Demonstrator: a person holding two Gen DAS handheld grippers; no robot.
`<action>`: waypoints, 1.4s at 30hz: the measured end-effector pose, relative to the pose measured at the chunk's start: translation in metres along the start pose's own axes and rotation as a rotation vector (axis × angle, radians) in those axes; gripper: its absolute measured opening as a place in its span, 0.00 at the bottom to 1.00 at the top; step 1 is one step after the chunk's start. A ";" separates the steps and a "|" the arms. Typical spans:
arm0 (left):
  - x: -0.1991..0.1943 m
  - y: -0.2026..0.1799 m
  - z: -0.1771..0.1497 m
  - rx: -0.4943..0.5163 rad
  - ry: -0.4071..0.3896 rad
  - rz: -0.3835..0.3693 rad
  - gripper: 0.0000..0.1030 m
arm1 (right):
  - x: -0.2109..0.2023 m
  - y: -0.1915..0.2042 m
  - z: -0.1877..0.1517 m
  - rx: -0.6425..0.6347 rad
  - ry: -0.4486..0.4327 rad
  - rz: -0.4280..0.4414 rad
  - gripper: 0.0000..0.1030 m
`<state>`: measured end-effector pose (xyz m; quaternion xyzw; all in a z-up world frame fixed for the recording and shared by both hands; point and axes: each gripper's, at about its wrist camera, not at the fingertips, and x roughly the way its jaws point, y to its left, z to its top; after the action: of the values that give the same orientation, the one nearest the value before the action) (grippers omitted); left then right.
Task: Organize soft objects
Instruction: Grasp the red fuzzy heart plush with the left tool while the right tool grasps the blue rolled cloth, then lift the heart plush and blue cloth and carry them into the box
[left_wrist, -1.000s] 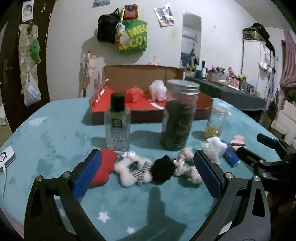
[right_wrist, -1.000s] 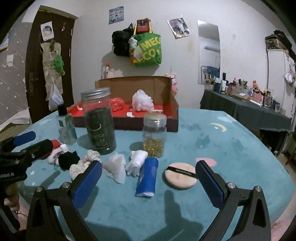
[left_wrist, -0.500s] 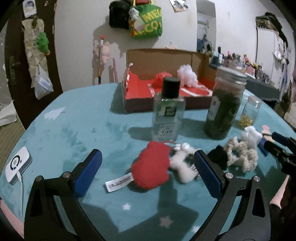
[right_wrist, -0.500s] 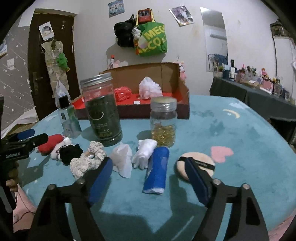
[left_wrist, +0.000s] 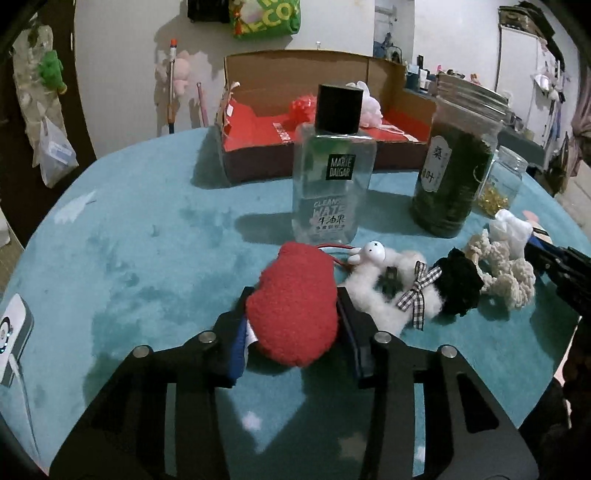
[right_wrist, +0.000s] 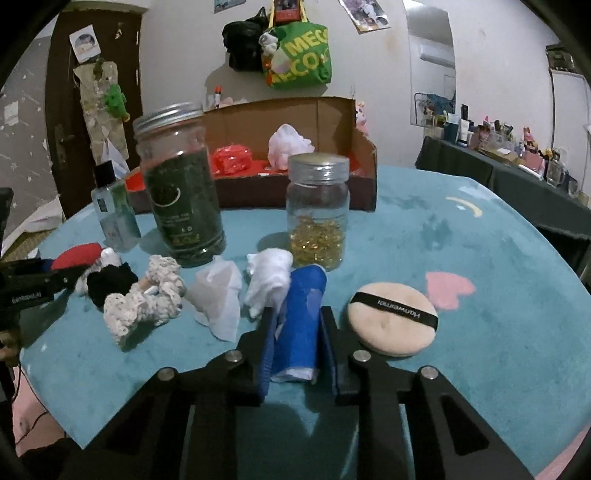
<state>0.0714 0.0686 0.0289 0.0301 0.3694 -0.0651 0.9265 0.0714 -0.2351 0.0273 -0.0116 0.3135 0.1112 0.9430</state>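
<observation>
On the teal table, left hand-held gripper (left_wrist: 293, 332) just closed on red plush (left_wrist: 293, 306); right hand-held gripper (right_wrist: 297, 332) on blue roll (right_wrist: 301, 317).

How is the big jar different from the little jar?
The big jar is taller and packed with dark green leaves; the little jar holds only a low layer of golden bits. The big jar bears labels; the little jar looks plain. Both are clear, upright, with metal lids.

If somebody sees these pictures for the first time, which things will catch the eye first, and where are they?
First the two grips: the left gripper has just closed its jaws on the red plush toy at the near table edge, and the right gripper on the blue rolled cloth beside the round powder puff. Behind stand the tall dark jar and the red-lined cardboard box.
</observation>
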 end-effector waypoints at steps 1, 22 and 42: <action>-0.003 -0.001 -0.001 -0.002 -0.010 0.012 0.37 | -0.001 -0.001 0.000 0.002 -0.003 0.001 0.23; -0.053 -0.014 0.016 0.028 -0.156 0.089 0.37 | -0.033 -0.013 0.019 0.017 -0.092 -0.009 0.22; -0.083 -0.056 0.026 0.068 -0.291 -0.107 0.37 | -0.054 0.004 0.032 0.003 -0.172 0.102 0.22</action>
<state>0.0213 0.0183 0.1049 0.0318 0.2300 -0.1306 0.9639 0.0473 -0.2391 0.0856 0.0154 0.2317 0.1590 0.9596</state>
